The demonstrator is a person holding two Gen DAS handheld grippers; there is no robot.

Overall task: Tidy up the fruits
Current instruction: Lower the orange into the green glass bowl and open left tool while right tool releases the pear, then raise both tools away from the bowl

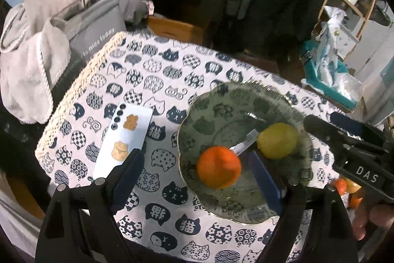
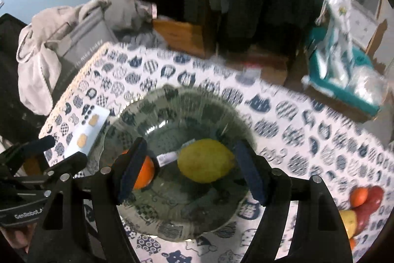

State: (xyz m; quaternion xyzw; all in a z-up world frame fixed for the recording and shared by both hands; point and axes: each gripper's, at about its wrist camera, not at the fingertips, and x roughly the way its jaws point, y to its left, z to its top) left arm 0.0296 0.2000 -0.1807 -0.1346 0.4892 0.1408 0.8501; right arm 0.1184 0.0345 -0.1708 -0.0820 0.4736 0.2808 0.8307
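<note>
Table under a cat-print cloth fills most of the scene, its far-left corner bare and roomy, a grey bag and towel piled just past that edge. Glass plate sits toward the table's right side, scalloped rim well inside the cloth's border. On the plate: a yellow lemon at the right, an orange nearer the front, a white label strip lying between them. Left of the plate, a pale blue phone lies flat, close to the rim but not touching it. Beyond the plate's right side, more fruit clusters at the table edge. Left gripper hangs wide open above the orange, gripping nothing. Right gripper straddles the lemon from above, jaws parted, pads clear of the fruit, nothing held.
</note>
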